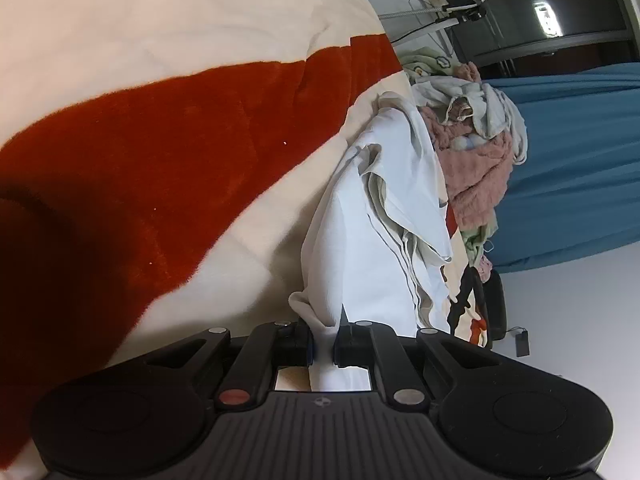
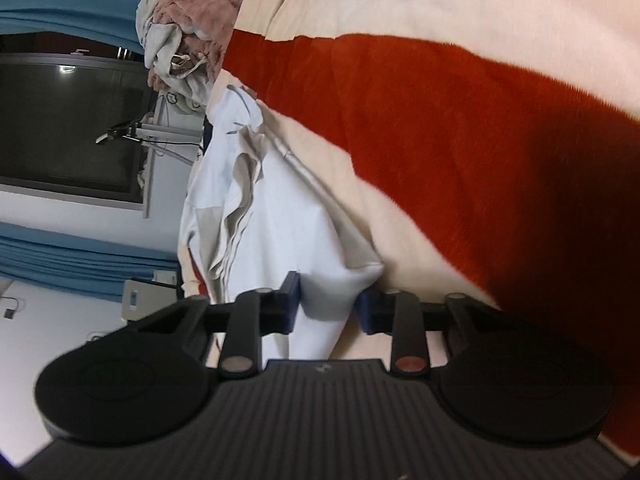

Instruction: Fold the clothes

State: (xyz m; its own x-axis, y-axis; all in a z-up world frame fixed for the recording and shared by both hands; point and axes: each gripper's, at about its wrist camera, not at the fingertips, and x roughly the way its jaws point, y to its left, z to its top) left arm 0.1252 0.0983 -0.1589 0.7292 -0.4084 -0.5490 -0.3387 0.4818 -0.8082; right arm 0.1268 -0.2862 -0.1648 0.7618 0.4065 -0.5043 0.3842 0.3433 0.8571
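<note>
Both the left gripper (image 1: 323, 342) and the right gripper (image 2: 328, 304) are clamped on the white garment (image 1: 372, 216), which hangs beside the red-striped fleece blanket (image 1: 160, 140).

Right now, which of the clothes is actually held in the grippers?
The pale white garment, pinched by the left gripper and lying between the right gripper's jaws. The fuzzy pink garment lies untouched in the pile behind.
</note>
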